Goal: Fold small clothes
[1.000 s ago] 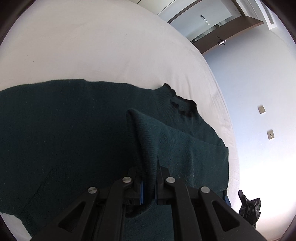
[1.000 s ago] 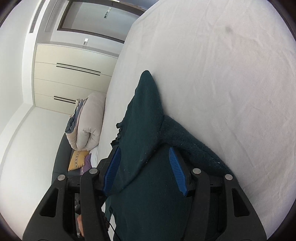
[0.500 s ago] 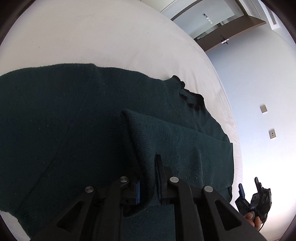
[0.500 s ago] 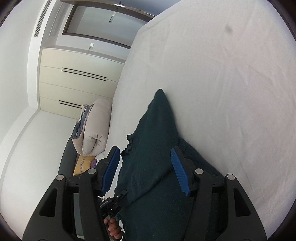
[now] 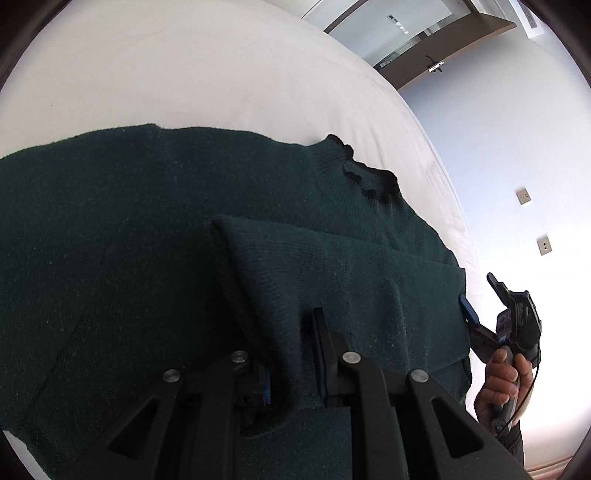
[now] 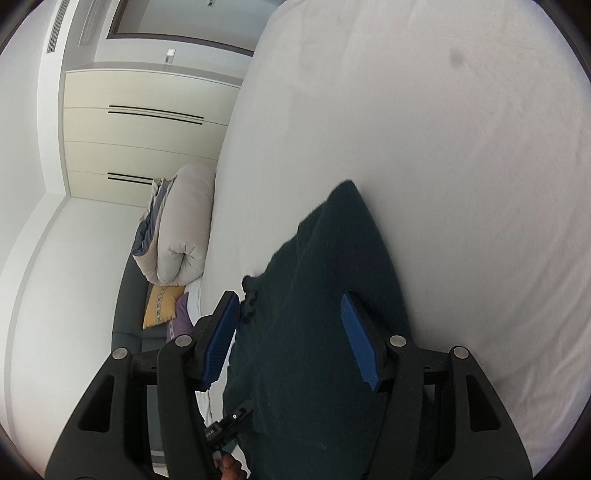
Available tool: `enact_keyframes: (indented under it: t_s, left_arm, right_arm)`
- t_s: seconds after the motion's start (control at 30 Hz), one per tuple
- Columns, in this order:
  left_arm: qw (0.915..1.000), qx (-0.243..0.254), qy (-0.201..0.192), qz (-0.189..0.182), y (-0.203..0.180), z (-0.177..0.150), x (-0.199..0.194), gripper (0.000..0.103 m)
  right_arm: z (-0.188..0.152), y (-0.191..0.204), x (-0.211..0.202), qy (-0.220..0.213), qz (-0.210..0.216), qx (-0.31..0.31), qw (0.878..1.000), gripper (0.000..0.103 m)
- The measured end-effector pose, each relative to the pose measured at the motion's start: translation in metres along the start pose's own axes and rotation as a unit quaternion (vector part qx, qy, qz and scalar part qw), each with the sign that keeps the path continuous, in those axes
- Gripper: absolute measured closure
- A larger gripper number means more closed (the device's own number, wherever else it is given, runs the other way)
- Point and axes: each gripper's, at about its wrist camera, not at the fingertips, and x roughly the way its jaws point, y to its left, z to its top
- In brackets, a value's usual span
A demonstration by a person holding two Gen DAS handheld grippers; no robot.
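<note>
A dark green knit sweater [image 5: 110,229] lies flat on the white bed [image 5: 184,66], its ruffled collar [image 5: 369,181] at the far right. One sleeve [image 5: 332,266] is folded across the body. My left gripper [image 5: 291,354] has its jaws a little apart with the sleeve's end between them. The right gripper [image 5: 480,325] shows at the sweater's right edge in the left wrist view. In the right wrist view the right gripper [image 6: 291,336] is open, its blue pads [image 6: 356,339] apart above the sweater [image 6: 321,332], gripping nothing.
The white bed [image 6: 443,147] spreads beyond the sweater. A rolled duvet [image 6: 181,225] and a yellow cushion [image 6: 160,304] lie on a dark sofa beside the bed. Cream wardrobe doors [image 6: 147,140] stand behind. A doorway [image 5: 424,33] is at the back.
My left gripper's jaws have parted on the sleeve as it came down onto the sweater. My right gripper, open throughout, has drawn back from the sweater's edge.
</note>
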Motion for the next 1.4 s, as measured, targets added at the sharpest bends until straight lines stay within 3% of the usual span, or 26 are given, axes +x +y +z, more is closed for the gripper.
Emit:
enact_keyframes:
  t_s: [0.23,0.4,0.43,0.5,0.57,0.63,0.7,0.77,0.87,1.0,1.1,1.27,1.4]
  left_arm:
    - [0.9987,-0.026,0.004,-0.043,0.02,-0.003,-0.003,0.087]
    - [0.9984,-0.025,-0.004,-0.05,0.023,-0.006,-0.007,0.087]
    - [0.9982,-0.027,-0.008,-0.052,0.024,-0.007,-0.01,0.083]
    - [0.9965,-0.041,-0.024,-0.068,0.03,-0.012,-0.022,0.065]
    - [0.9937,-0.056,-0.057,-0.078,0.037,-0.02,-0.046,0.028]
    - [0.9899,-0.07,-0.101,-0.072,0.05,-0.033,-0.079,0.017]
    - [0.9811,-0.101,-0.143,-0.082,0.071,-0.051,-0.113,0.017]
    - [0.9652,-0.153,-0.186,-0.102,0.105,-0.072,-0.147,0.017]
    - [0.9375,-0.229,-0.243,-0.099,0.16,-0.104,-0.194,0.017]
    - [0.8844,-0.342,-0.304,-0.092,0.229,-0.141,-0.236,0.017]
    - [0.8386,-0.407,-0.339,-0.128,0.264,-0.158,-0.251,0.017]
    - [0.794,-0.464,-0.369,-0.136,0.29,-0.15,-0.254,0.017]
    - [0.7386,-0.526,-0.399,-0.136,0.31,-0.155,-0.258,0.019]
  right_arm:
    - [0.04,-0.007,0.032,0.044,0.002,0.01,0.999,0.046]
    - [-0.003,-0.006,0.011,0.065,0.0,-0.032,0.997,0.046]
    - [-0.015,-0.007,0.005,0.071,0.001,-0.042,0.997,0.046]
    - [-0.041,-0.009,-0.012,0.08,-0.006,-0.066,0.995,0.046]
    - [-0.062,-0.007,-0.035,0.063,-0.022,-0.087,0.994,0.046]
    - [-0.079,-0.005,-0.058,0.05,-0.01,-0.085,0.995,0.045]
    - [-0.097,-0.004,-0.076,0.041,0.011,-0.075,0.996,0.043]
    - [-0.116,-0.006,-0.087,0.04,0.015,-0.075,0.996,0.043]
    - [-0.143,0.001,-0.091,0.05,0.019,-0.08,0.995,0.043]
    - [-0.173,0.018,-0.086,0.067,0.03,-0.09,0.993,0.043]
    - [-0.191,0.034,-0.08,0.073,0.035,-0.097,0.992,0.043]
    - [-0.22,0.058,-0.073,0.087,0.038,-0.112,0.989,0.043]
    - [-0.235,0.071,-0.076,0.09,0.041,-0.12,0.988,0.043]
